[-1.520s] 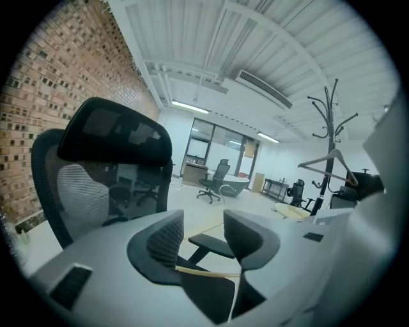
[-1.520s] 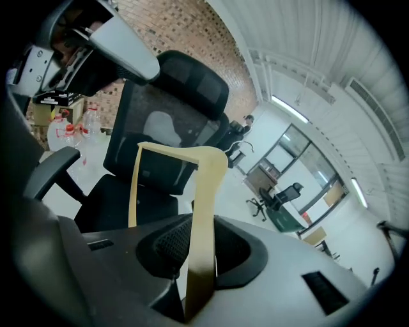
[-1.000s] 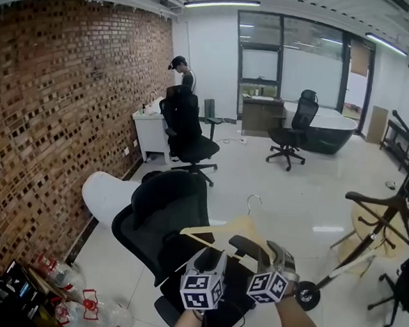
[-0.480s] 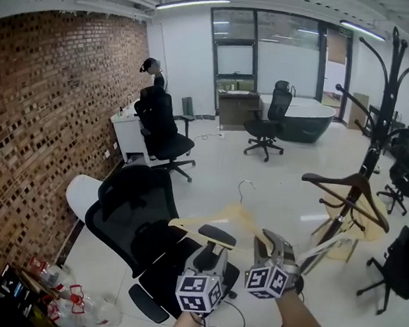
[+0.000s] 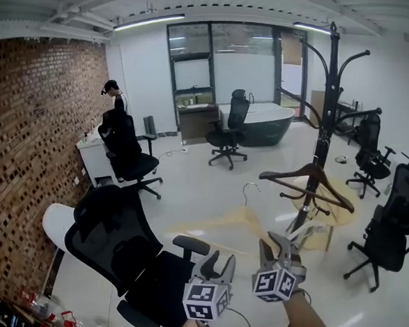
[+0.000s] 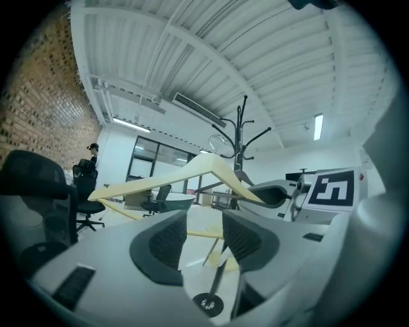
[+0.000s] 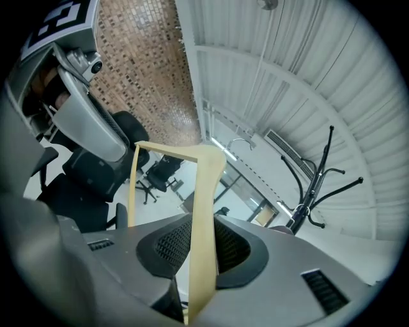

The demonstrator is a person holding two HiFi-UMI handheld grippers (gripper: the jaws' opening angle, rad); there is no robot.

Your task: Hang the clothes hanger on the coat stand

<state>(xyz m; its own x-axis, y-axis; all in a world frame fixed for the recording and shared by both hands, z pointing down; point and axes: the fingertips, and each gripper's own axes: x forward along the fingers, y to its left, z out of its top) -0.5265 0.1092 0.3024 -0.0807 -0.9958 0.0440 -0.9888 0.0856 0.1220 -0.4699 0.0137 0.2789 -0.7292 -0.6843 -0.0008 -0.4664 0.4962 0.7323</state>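
My right gripper is shut on one arm of a pale wooden hanger, whose metal hook points up. In the right gripper view the hanger's arm runs between the pads. My left gripper is beside it, open, with nothing between its fingers; the hanger shows beyond them. The black coat stand rises at the right, a short way past the hanger. A dark wooden hanger hangs on the stand. The stand's prongs also show in both gripper views.
A black office chair stands close at the lower left, by a white table. Another black chair is at the right. A round pale table sits behind the stand's foot. A person stands far back by a brick wall.
The view has swung right and the whole coat stand has come into sight, closer. Both grippers and the pale hanger have moved towards it. The right grip is unchanged.
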